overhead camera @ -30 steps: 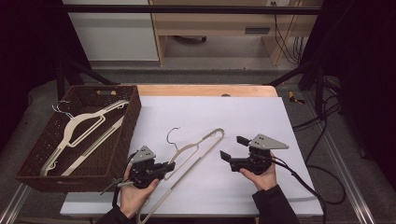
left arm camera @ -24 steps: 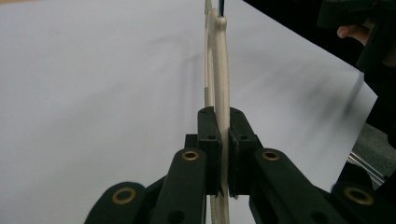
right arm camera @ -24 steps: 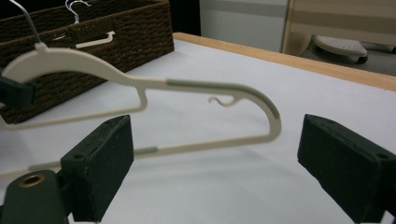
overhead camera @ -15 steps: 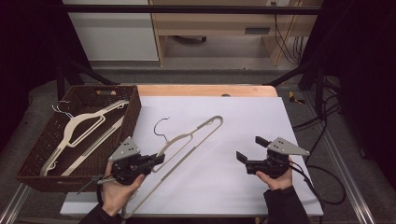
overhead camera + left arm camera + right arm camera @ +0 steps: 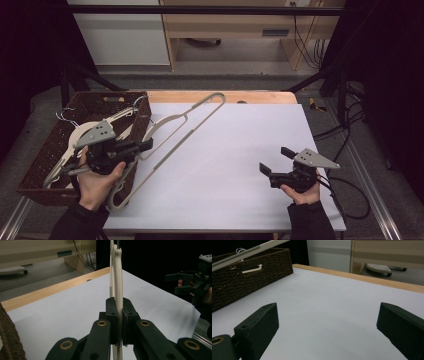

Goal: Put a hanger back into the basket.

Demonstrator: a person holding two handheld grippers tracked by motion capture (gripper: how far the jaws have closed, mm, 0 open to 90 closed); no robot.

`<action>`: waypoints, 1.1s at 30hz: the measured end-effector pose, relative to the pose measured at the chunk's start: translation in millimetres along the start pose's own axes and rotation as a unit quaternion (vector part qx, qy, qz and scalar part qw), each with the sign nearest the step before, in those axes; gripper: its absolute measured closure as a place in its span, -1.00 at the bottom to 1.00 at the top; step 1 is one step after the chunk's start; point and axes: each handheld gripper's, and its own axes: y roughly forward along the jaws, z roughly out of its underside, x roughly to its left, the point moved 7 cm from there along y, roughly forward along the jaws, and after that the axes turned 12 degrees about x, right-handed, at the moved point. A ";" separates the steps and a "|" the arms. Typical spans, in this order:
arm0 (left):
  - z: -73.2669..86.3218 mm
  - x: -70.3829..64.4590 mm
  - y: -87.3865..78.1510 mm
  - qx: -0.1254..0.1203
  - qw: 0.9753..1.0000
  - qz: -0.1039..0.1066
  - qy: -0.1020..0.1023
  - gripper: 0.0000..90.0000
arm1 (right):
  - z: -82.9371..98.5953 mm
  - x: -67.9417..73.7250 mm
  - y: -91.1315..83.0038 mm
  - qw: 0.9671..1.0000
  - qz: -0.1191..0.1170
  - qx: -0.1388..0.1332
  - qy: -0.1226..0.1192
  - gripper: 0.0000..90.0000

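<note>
A beige plastic hanger [image 5: 186, 119] hangs tilted in the air over the table's left side, its hook end over the basket's corner. My left gripper [image 5: 143, 146] is shut on one of its bars. In the left gripper view the jaws pinch the thin bar [image 5: 118, 285] edge-on at the left gripper [image 5: 119, 317]. My right gripper [image 5: 275, 160] is held near the table's front right, open, with nothing between its fingers. Bare white table lies in front of the right gripper [image 5: 328, 327], and its jaws stand wide apart.
A dark wicker basket [image 5: 107, 94] at the table's left holds other pale hangers [image 5: 79, 133]; the basket [image 5: 249, 272] lies far left of my right gripper. The white tabletop [image 5: 240, 145] has a wooden back edge. Furniture and cables stand beyond it.
My left gripper has lifted the hanger off the table and carried it left toward the basket. The right gripper has drawn back to the right and nearer the front edge.
</note>
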 end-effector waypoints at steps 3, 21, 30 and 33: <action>-7.9 11.5 -9.6 -0.001 1.000 -0.001 0.001 0.91 | 0.9 -2.4 -1.3 1.000 0.001 0.000 0.003 -0.91; -16.1 84.6 -41.2 0.011 0.999 -0.042 -0.016 0.91 | 3.4 -8.4 -3.4 1.000 0.011 0.005 0.009 -0.98; -11.6 116.7 -49.6 0.030 0.997 -0.063 -0.014 0.91 | 4.7 -8.7 -1.3 1.000 0.013 0.010 0.011 -0.98; -7.5 129.2 -55.1 0.034 0.997 -0.074 -0.013 0.91 | 4.7 -8.9 -1.6 1.000 0.012 0.012 0.012 -0.98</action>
